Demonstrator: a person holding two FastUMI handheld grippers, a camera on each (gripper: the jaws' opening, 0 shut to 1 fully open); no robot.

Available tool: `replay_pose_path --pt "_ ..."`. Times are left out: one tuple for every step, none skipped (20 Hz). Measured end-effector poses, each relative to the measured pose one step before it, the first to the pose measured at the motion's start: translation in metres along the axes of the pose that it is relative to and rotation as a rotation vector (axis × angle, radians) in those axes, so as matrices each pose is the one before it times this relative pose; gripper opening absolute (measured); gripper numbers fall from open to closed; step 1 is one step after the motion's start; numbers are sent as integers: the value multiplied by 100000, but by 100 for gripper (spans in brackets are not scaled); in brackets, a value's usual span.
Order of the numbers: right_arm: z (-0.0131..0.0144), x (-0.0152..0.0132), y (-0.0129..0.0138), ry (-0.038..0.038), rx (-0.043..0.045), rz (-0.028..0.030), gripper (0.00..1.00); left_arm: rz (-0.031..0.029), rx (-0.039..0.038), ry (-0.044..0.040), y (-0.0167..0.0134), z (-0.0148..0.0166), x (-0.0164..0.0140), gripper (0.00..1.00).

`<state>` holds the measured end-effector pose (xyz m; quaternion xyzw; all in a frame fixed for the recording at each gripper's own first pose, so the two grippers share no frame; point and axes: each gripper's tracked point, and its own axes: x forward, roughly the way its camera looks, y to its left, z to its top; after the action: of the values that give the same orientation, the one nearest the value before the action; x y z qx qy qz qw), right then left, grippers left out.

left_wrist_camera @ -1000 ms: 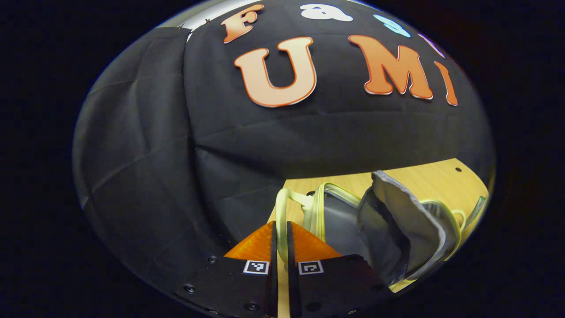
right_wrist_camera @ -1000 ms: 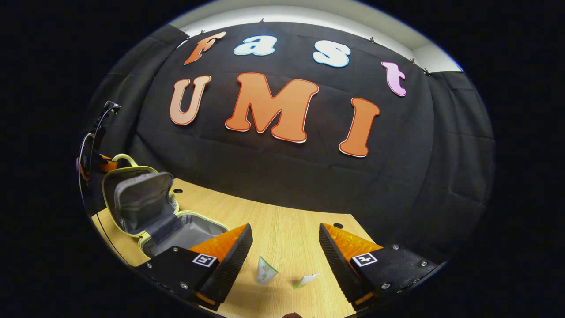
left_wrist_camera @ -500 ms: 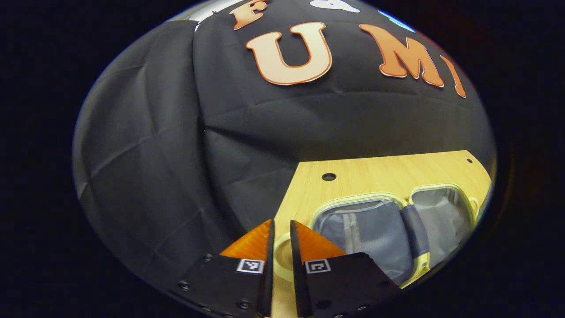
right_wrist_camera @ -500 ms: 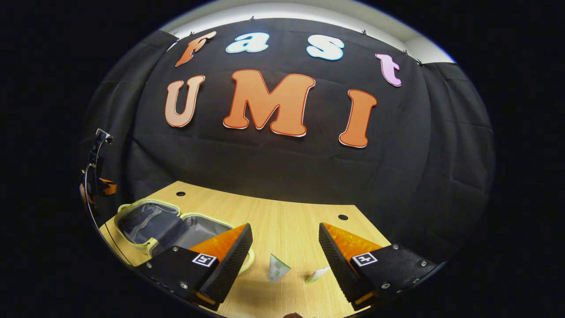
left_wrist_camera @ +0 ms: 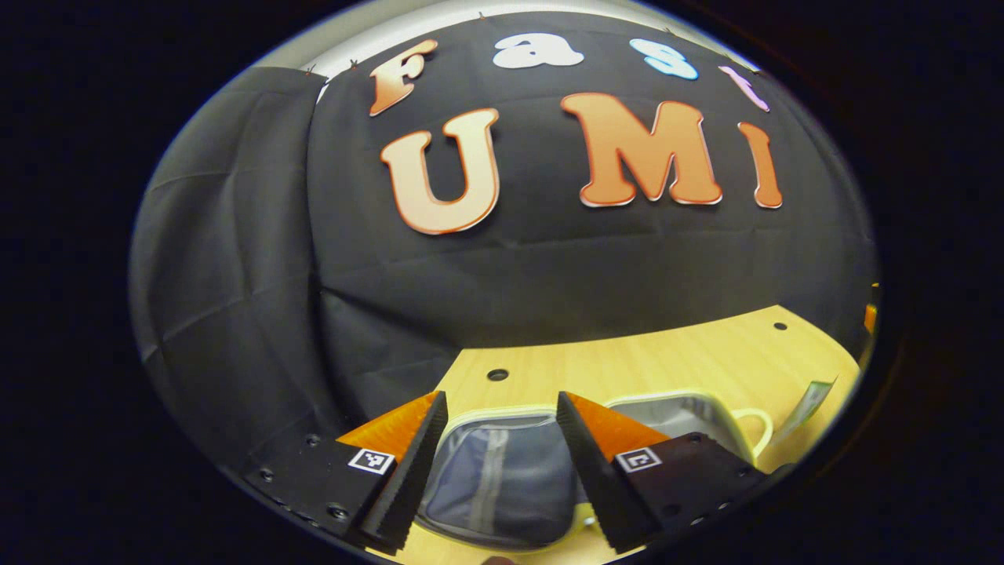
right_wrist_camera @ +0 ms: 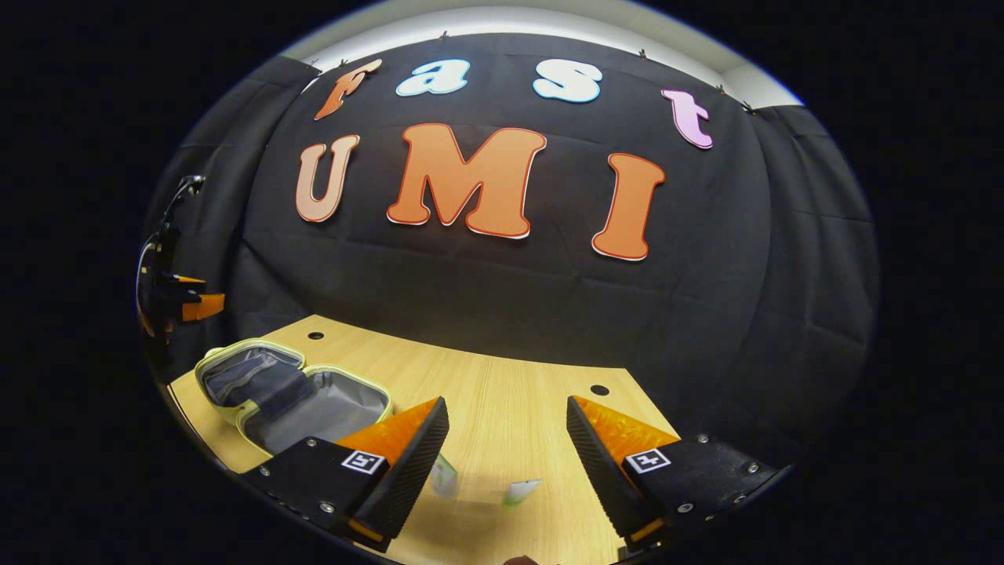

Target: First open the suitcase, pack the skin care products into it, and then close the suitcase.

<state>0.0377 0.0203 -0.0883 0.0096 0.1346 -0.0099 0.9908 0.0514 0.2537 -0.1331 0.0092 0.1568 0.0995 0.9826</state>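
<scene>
In the left gripper view, the left gripper [left_wrist_camera: 496, 439] has its two fingers spread wide apart, and they hold nothing. Just past them lies the suitcase [left_wrist_camera: 502, 479], open flat on the wooden table [left_wrist_camera: 627, 353]. Its grey inside shows, with a pale yellow rim all around it. A pale handle [left_wrist_camera: 751, 428] sticks out at its right side. Near the handle lies a tube of skin care [left_wrist_camera: 808, 400].

In the right gripper view, the right gripper [right_wrist_camera: 506, 428] is wide open too, and empty. Between its fingers, two small tubes [right_wrist_camera: 522, 493] lie on the table, close to each other. The open suitcase [right_wrist_camera: 294, 392] sits to the left. Farther off, at the left edge, the other gripper [right_wrist_camera: 184, 302] shows above the table.
</scene>
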Motion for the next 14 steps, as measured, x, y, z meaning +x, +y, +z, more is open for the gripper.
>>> replay_pose_path --pt "-203 101 -448 -54 295 725 96 -1263 312 -1930 -1824 918 -427 94" --pt "-188 119 -273 -118 394 1009 96 -1129 736 -1482 -1523 691 -574 100" --pt "-124 12 -332 -212 397 815 96 -1123 539 -1187 -1545 731 -530 95" --pt "-92 136 -396 -323 121 489 96 -1940 -26 -1280 -1767 521 -456 95" --pt "-12 -21 -287 -289 178 777 96 -1367 -173 -655 -1617 426 -323 95" --pt "-342 42 -297 -14 -111 549 96 -1440 -525 -408 -1681 239 -547 95" --pt "-229 44 -224 -51 101 1037 96 -1753 -575 104 -1668 177 -357 95" --pt "-376 -62 -339 211 -78 690 96 -2031 -945 -273 -1985 65 -339 96" --pt "-304 21 -276 359 168 877 96 -2307 -133 -25 -1931 -31 -167 96" --pt "-413 92 -233 521 304 772 96 -1849 -278 53 -1637 -194 -273 96" --pt "-416 78 -288 501 565 906 96 -2300 19 442 -1837 -180 -302 96" --pt "-565 126 -118 764 864 1288 96 -1962 88 -20 -1664 -308 -302 96" --pt "-547 119 -35 858 400 1405 96 -2541 577 366 -1829 -347 -268 96" --pt "-555 138 120 514 -208 1837 96 -1764 903 156 -1686 -629 -175 96"
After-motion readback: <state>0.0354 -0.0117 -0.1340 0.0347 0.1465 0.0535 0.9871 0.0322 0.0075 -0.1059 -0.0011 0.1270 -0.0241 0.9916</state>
